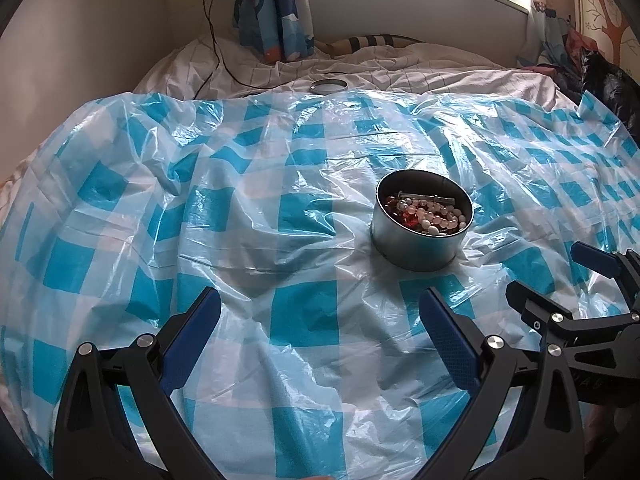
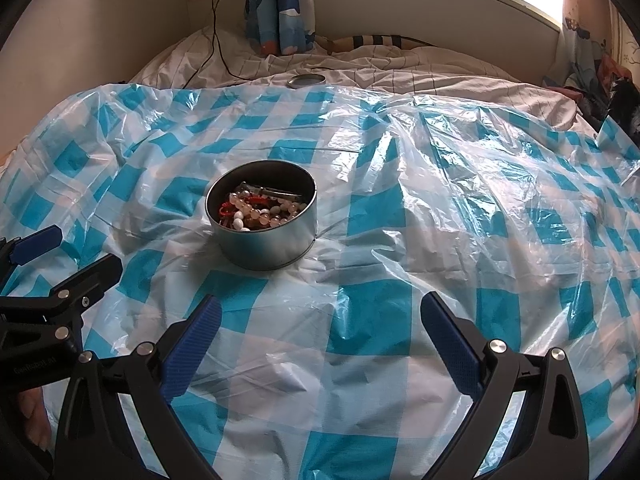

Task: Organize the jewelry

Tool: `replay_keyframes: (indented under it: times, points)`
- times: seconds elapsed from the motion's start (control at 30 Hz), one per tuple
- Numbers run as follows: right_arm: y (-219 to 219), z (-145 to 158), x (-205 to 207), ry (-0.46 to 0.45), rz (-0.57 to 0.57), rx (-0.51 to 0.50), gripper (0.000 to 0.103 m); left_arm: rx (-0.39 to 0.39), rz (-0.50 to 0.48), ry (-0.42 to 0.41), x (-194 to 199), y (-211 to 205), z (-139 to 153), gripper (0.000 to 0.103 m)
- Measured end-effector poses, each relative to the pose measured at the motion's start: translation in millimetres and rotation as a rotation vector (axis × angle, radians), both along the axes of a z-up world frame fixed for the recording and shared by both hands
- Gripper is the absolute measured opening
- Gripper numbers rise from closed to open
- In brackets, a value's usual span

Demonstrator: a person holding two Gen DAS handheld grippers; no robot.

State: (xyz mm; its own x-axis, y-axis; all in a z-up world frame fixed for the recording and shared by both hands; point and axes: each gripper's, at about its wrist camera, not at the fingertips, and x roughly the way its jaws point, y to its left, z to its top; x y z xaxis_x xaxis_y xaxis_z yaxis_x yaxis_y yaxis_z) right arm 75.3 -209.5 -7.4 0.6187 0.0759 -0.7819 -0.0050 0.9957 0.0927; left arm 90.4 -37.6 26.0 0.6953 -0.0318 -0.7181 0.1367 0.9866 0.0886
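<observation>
Sitting on the blue checked plastic sheet (image 1: 304,312) on the bed was a round tin (image 1: 420,240) full of beads (image 1: 436,216). The left claw (image 1: 320,320) and right claw (image 2: 320,324) were wide open, holding nothing.

A crinkled plastic sheet (image 2: 372,308) bears a check of turquoise-blue and white squares, glossy where light strikes. On it a round metal tin (image 2: 266,246) is dull silver-grey outside and dark inside, filled with beaded jewelry (image 2: 260,210) in pale pink, cream-white, red and amber. The white bedsheet (image 2: 420,74) beyond carries thin dark grid lines. A round silver lid (image 2: 306,80) lies there. The hanging curtain (image 2: 280,12) is blue with white and orange cartoon shapes. Both grippers are black with deep-blue textured finger pads (image 2: 450,346).
</observation>
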Motion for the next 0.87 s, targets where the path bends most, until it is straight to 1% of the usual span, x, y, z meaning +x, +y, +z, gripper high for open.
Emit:
replay_keyframes:
  times: [0.23,0.37,0.43,0.5,0.57,0.63,0.7,0.73,0.8,0.87]
  points:
    - [-4.7,0.7,0.9,0.004,-0.001,0.004,0.096,-0.001,0.001,0.004,0.6,-2.8,-1.4,0.095]
    - [-6.2,0.8,1.0,0.005,-0.001,0.005,0.096,-0.040,0.026,0.026,3.4,-0.6,-3.2,0.095]
    - [-7.0,0.5,0.6,0.005,-0.001,0.004,0.096,-0.072,0.061,0.003,0.9,5.9,-3.4,0.095]
    - [-6.8,0.9,1.8,0.005,-0.001,0.005,0.096,-0.058,0.076,-0.006,1.7,9.0,-2.1,0.095]
    - [-7.0,0.7,1.6,0.005,-0.001,0.007,0.096,-0.062,0.075,-0.006,2.9,11.7,-0.5,0.095]
    - [-6.6,0.7,1.8,0.006,0.001,0.005,0.096,-0.084,0.070,0.024,5.7,14.9,-1.4,0.095]
    - [-6.3,0.7,2.4,0.006,0.003,0.002,0.096,-0.117,0.057,0.078,10.6,17.8,-4.4,0.095]
    - [-5.9,1.0,2.3,0.007,0.005,0.000,0.096,-0.126,0.056,0.091,11.1,18.7,-5.6,0.095]
    - [-4.3,1.2,2.9,0.009,0.008,-0.003,0.096,-0.127,0.061,0.092,10.1,20.1,-6.2,0.095]
    - [-3.6,1.6,2.7,0.010,0.009,-0.002,0.096,-0.110,0.064,0.079,9.3,19.8,-5.5,0.095]
